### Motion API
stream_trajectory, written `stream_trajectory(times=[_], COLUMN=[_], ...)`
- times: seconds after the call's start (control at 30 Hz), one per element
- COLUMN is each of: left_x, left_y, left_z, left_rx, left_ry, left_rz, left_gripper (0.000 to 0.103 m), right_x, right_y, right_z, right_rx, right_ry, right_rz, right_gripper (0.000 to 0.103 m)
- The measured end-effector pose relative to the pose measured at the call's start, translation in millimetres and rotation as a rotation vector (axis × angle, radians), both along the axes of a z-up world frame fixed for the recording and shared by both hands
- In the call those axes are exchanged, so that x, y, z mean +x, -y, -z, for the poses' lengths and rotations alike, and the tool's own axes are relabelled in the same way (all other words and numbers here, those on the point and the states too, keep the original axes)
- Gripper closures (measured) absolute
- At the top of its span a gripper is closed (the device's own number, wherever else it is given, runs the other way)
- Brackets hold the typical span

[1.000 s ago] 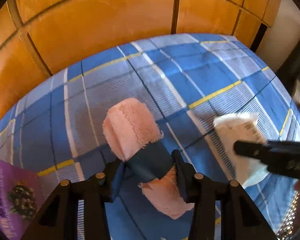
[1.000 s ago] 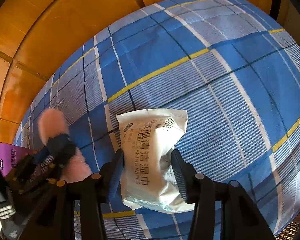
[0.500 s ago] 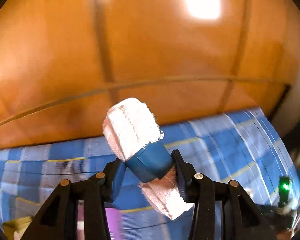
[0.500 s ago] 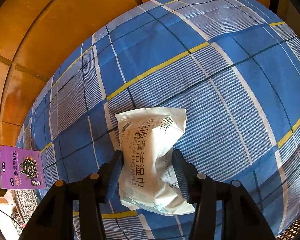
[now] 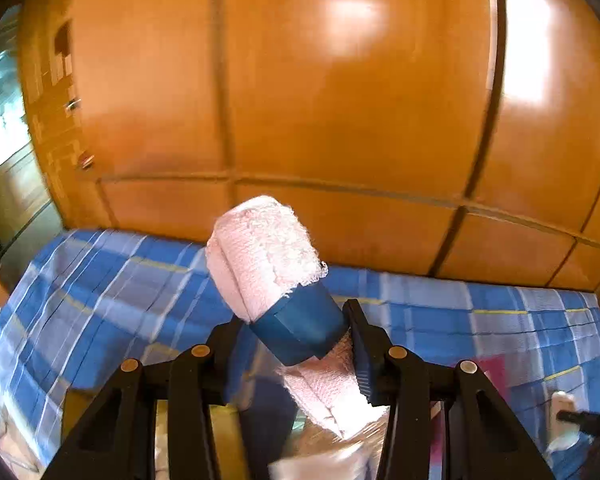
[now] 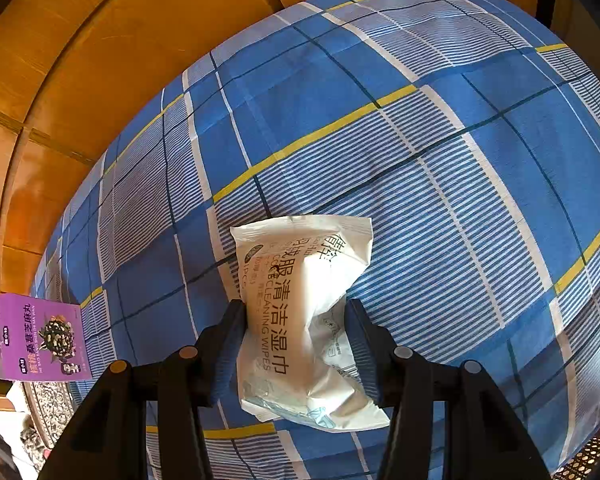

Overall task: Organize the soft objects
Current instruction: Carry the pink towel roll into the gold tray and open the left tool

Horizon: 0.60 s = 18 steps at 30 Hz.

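Above the bed, left claw (image 5: pixel 296 340) grips pink towel roll (image 5: pixel 266 256); right claw (image 6: pixel 296 344) clamps wipes pack (image 6: pixel 300 308)

Pink towel roll (image 5: pixel 266 252), blue band (image 5: pixel 300 330); blue plaid bedsheet (image 6: pixel 420 140).

"CLEANING WIPES" and big dark Chinese signs are printed on the soft white plastic pack (image 6: pixel 300 316). Small Chinese words are seen on the flat purple packet (image 6: pixel 40 340).

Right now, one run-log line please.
left claw: shut on pink towel roll, lifted | right claw: shut on wipes pack, on plaid sheet
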<state>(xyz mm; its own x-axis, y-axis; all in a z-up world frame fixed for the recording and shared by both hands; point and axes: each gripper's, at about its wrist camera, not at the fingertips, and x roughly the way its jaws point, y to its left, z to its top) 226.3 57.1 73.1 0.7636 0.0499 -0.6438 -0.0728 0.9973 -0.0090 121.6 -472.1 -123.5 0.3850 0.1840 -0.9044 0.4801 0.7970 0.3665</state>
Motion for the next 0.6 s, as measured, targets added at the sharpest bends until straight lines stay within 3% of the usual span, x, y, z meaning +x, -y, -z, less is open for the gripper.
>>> stream_trajectory(times=[0.27,0.6], left_x=[-77,-151], left_y=[-72,-106], left_z=[47,83], left_rx=[-0.05,-0.066], left_ry=[-0.016,-0.019], left_rz=[-0.077,-0.139], left_gripper=[0.058,0.057], right_x=[3,10], right_y=[-4,-21], right_z=[-1,-4], right_rx=[-0.034,-0.16], right_ry=[-0.004,-0.024], right_rz=[-0.006,-0.041], right_gripper=[0.052,0.052])
